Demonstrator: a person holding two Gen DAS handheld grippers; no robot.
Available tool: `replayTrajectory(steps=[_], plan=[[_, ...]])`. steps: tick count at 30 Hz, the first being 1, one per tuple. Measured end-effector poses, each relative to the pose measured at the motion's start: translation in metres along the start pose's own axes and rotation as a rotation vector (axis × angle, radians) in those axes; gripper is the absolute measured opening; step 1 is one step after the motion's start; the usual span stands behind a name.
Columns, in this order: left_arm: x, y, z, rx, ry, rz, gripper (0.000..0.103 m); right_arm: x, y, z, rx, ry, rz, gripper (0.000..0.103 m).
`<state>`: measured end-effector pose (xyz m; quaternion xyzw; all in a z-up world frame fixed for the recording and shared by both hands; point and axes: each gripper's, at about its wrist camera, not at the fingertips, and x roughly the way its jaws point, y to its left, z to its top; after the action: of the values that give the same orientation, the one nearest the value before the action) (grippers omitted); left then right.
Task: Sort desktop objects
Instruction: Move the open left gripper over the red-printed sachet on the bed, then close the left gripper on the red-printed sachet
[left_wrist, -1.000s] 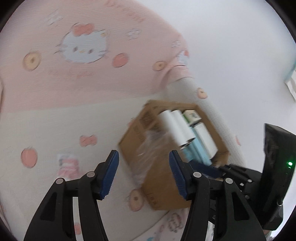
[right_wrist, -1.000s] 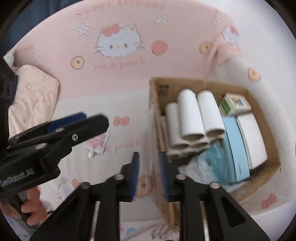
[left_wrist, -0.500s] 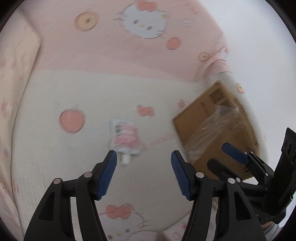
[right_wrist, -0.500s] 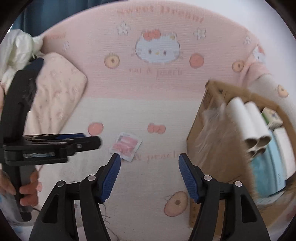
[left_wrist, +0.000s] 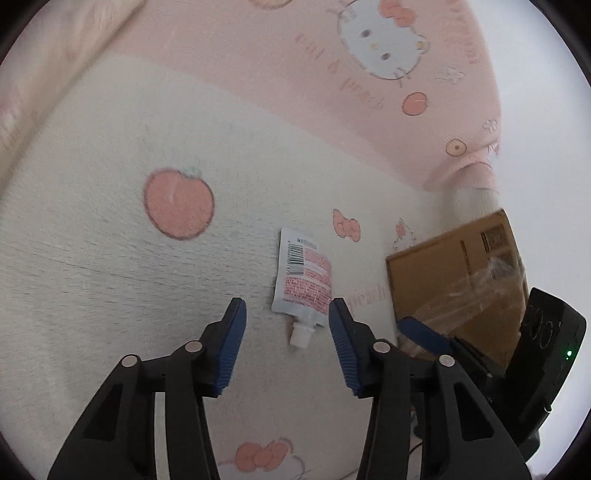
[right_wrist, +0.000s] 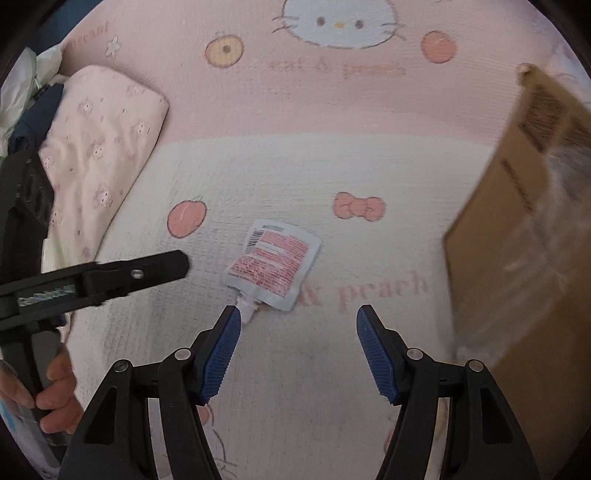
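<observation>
Blue-padded and spread wide, the left hand-held gripper (left_wrist: 287, 334) hangs over a pink-and-cream cartoon blanket (left_wrist: 110, 258) with nothing between its fingers. At its twelve o'clock, just beyond the tips, lies a flat spouted pouch (left_wrist: 303, 277), red print and barcode up. The pouch's long axis runs along the twelve-to-six line in the left wrist view, white spout pointing back toward the six o'clock side, so the nozzle sits almost in the open gap.

From the right wrist view, the right hand-held gripper (right_wrist: 298, 334) is likewise spread and empty; the same pouch (right_wrist: 271, 267) lies at about its eleven o'clock, tilted, its spout just beside the left fingertip. The left tool (right_wrist: 92, 282) reaches in from nine o'clock.

On this evidence the left side is squarer to the pouch and seems better placed to close across its narrow width, though the soft bedding may give under the tips.

Farther off, at three o'clock, stands the cardboard box (right_wrist: 524, 236), the likely destination; a pillow (right_wrist: 99, 147) rests at ten o'clock.
</observation>
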<state>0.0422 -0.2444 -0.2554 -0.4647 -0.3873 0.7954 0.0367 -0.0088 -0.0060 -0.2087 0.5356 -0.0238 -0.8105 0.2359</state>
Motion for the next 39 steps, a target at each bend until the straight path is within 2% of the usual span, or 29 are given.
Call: replayTrajectory(steps=[3,6,9,11,13,18,21,23,25,28,30,32,34,38,39], plan=[[0.019,0.011,0.002,-0.065,0.041,-0.047,0.049,0.023,-0.006,0.008,0.002,0.044,0.048,0.064],[0.031,0.007,0.004,-0.024,0.034,-0.025,0.046,0.043,-0.014,0.007,0.048,0.094,0.056,0.064],[0.034,0.000,0.006,0.008,0.026,0.002,0.044,0.050,-0.021,0.006,0.091,0.086,0.102,0.064],[0.038,-0.003,0.009,0.007,0.027,-0.009,0.036,0.051,-0.022,0.006,0.097,0.073,0.100,0.064],[0.043,-0.004,0.011,-0.010,0.044,-0.028,0.033,0.052,-0.020,0.007,0.099,0.062,0.110,0.064],[0.052,-0.008,0.005,-0.014,0.084,-0.034,0.021,0.053,-0.012,0.008,0.034,0.050,0.139,0.064],[0.055,-0.009,-0.002,-0.037,0.096,-0.050,0.021,0.066,-0.009,0.008,-0.006,0.074,0.120,0.064],[0.057,-0.008,-0.004,-0.076,0.102,-0.074,0.021,0.066,-0.006,0.006,-0.038,0.050,0.103,0.065],[0.060,-0.011,-0.006,-0.062,0.114,-0.081,0.021,0.063,-0.003,0.003,-0.050,0.034,0.056,0.065],[0.062,-0.023,-0.009,0.010,0.124,-0.054,0.021,0.060,-0.007,-0.005,-0.035,0.018,0.023,0.065],[0.058,-0.032,-0.010,0.070,0.117,-0.029,0.023,0.057,-0.010,-0.010,-0.019,0.024,-0.009,0.064],[0.054,-0.038,-0.006,0.118,0.114,-0.028,0.039,0.055,-0.011,-0.013,-0.011,0.022,-0.019,0.064],[0.052,-0.042,0.000,0.151,0.102,-0.030,0.050,0.054,-0.008,-0.016,-0.023,0.021,-0.032,0.062],[0.054,-0.052,0.023,0.245,0.092,0.007,0.052,0.059,0.000,-0.021,-0.055,0.022,-0.094,0.058],[0.056,-0.053,0.030,0.262,0.098,0.011,0.052,0.059,0.001,-0.020,-0.057,0.019,-0.098,0.054]])
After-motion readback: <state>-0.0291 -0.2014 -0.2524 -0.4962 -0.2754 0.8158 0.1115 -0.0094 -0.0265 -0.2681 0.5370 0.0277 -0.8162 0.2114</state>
